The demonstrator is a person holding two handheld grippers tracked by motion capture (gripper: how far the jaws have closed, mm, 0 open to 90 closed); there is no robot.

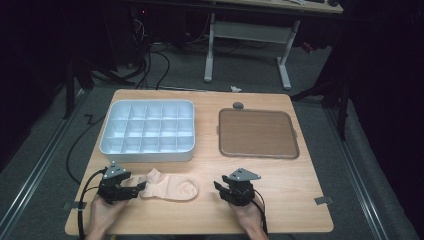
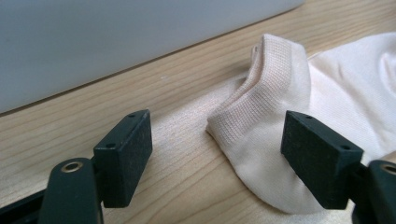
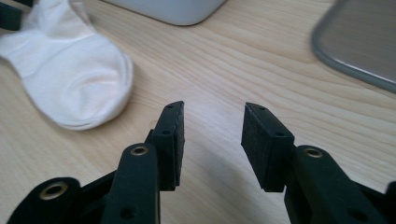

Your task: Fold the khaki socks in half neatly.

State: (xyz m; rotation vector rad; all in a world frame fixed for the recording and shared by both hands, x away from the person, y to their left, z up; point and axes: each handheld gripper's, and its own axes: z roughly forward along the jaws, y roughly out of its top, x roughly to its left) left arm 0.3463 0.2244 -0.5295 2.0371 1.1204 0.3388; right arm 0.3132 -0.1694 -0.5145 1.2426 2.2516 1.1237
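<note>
Pale peach sock [image 1: 170,188] lies flat on the wooden bench [image 1: 280,195], near the front edge and left of centre, its cuff end turned toward the left. Left claw [image 1: 134,190] sits at that cuff, held low in the person's left hand [image 1: 102,212]. Seen from the left gripper view, the left claw's pads [image 2: 125,154] stand wide apart with the sock's ribbed cuff [image 2: 268,88] rising between them; one pad is just beside the fabric, the other well clear, so nothing is pinched.

Right claw [image 1: 220,189] rests to the right of the sock, apart from it, in the right hand [image 1: 250,217]. Its jaws are released, partway open, with bare wood between them; in the right gripper view the sock's toe [image 3: 77,84] lies off to the left of them.

Farther back on the left stands a white tray [image 1: 147,152] split into many small compartments, its near wall close to the sock. On the far right lies a brown mat [image 1: 257,132], flat, with a grey rim.
</note>
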